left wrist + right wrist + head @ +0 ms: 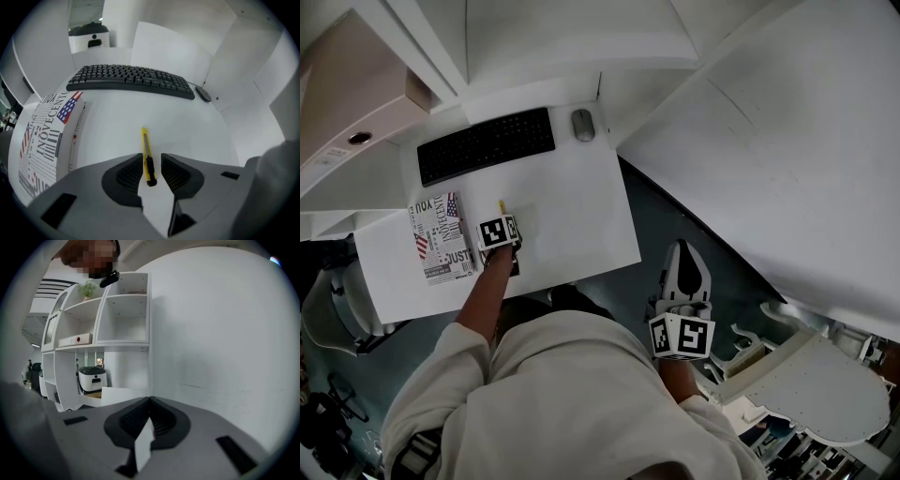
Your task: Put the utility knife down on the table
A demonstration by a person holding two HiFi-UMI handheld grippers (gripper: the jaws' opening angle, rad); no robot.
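Utility knife (146, 147) glossy yellow plastic; table (187, 126) smooth matt white; keyboard (131, 79) matt black plastic.

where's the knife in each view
Head view: knife left of centre, its yellow tip just below the keyboard.
Left gripper view: knife low centre, on the table between the open jaws.
Right gripper view: not in it.
Shared landmark: the keyboard, in the head and left gripper views only.

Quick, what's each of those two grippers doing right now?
Left gripper: open, utility knife lying loose between its jaws.
Right gripper: shut, empty.
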